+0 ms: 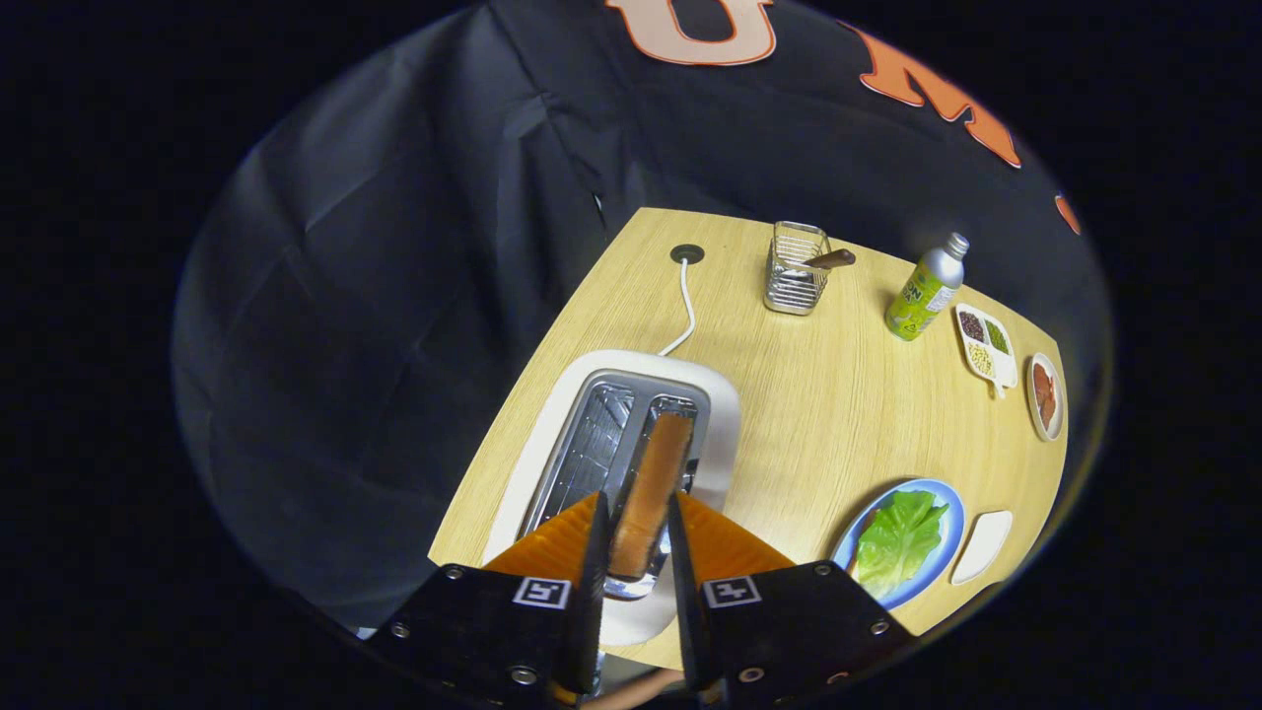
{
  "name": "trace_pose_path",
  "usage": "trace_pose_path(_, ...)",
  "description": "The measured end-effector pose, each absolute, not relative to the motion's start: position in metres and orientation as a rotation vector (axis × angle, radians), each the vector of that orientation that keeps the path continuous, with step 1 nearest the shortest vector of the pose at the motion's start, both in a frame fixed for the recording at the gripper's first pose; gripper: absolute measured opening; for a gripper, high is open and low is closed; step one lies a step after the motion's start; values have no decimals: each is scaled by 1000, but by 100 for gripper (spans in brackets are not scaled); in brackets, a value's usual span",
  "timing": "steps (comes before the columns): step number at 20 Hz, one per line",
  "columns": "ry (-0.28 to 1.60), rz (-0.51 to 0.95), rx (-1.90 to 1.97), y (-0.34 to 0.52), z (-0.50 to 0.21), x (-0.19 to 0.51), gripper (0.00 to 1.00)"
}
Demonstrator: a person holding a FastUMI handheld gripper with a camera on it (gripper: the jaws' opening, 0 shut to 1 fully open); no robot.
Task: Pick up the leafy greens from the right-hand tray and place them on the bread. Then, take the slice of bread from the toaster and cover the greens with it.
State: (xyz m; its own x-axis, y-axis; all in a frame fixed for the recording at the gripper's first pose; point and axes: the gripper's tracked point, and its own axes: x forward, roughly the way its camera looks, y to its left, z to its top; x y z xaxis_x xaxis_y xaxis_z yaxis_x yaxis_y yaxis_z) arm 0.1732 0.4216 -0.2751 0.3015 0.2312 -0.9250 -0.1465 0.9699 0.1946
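Standing on edge in the right-hand slot of the white toaster (710,414), the slice of bread (653,493) shows a long, browned crust, and the gripper (636,552) is clamped on its near end with one finger on each flat face. Ribbed metal walls line both slots, and a white cord (687,306) runs to a round port in the wood-grain table (838,394). Well right of the fingers, crinkled leafy greens (895,537) lie on a blue plate (951,552), beside a small white tray (983,545).
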Motion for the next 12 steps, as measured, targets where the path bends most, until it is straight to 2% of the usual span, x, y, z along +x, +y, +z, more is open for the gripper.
trace_pose_path(4, 1255, 261, 168, 424, -272, 171, 17)
trace_pose_path(8, 1229, 294, 204, 421, -256, 171, 11)
trace_pose_path(12, 1158, 335, 231, 416, -229, 174, 11)
